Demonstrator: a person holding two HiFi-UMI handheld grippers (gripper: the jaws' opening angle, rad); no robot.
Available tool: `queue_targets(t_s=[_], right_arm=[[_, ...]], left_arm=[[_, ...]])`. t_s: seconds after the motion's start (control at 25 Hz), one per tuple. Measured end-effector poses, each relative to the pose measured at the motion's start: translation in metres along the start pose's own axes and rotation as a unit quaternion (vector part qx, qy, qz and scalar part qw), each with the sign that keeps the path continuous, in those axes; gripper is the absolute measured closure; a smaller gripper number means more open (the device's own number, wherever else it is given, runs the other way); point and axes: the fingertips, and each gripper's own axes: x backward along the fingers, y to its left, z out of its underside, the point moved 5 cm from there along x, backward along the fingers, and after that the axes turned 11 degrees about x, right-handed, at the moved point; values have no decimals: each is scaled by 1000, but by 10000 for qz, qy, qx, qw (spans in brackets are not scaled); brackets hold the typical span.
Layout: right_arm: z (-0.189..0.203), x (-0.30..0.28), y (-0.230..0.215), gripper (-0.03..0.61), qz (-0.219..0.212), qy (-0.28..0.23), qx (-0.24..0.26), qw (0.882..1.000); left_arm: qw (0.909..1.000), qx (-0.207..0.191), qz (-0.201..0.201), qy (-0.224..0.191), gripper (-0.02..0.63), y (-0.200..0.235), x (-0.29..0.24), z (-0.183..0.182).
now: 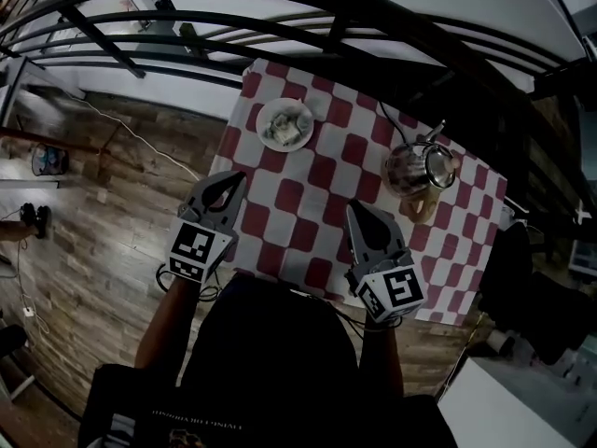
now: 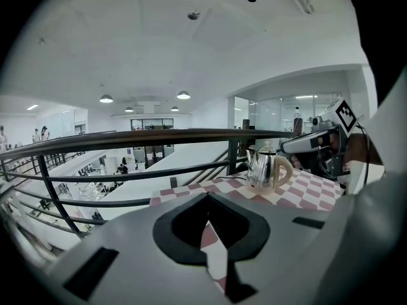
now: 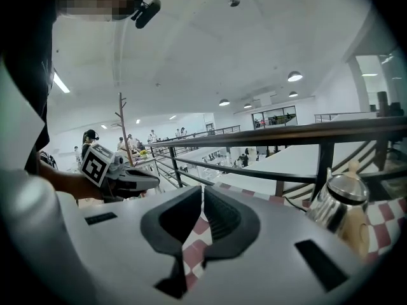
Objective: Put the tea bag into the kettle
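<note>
Red-checked table (image 1: pixel 308 203) beside a railing (image 1: pixel 280 26) carried a kettle (image 1: pixel 422 168) and 1 plate (image 1: pixel 284 124). The left gripper (image 1: pixel 235 179) and right gripper (image 1: pixel 355 210) hovered at its near edge, jaws pressed together, empty.
</note>
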Motion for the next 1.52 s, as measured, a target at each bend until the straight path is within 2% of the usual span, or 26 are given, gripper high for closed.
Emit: queue_targets(t_s=[0.76, 0.84, 0.92, 0.96, 1.04, 1.28, 1.52], right_arm=[[16, -68, -26, 560, -264, 411, -54, 9988], [17, -73, -26, 560, -368, 400, -30, 9985], [18, -78, -24, 555, -536, 354, -56, 9979], [19, -82, -24, 531, -593, 341, -108, 9976], [21, -89, -23, 498, -649, 342, -197, 9971], [23, -108, -19, 497, -737, 492, -304, 9956], [26, -120, -23, 497, -641, 614, -355, 9954]], left_arm=[[9969, 135, 171, 762, 606, 46, -76, 29], [9956, 113, 171, 910, 580, 51, -85, 35], [9935, 66, 203, 1115, 525, 57, -96, 44], [9925, 47, 210, 1203, 511, 60, -102, 49], [9911, 49, 206, 1313, 508, 67, -114, 57], [9881, -26, 236, 1523, 502, 85, -149, 71], [9838, -137, 349, 1754, 500, 98, -171, 81]])
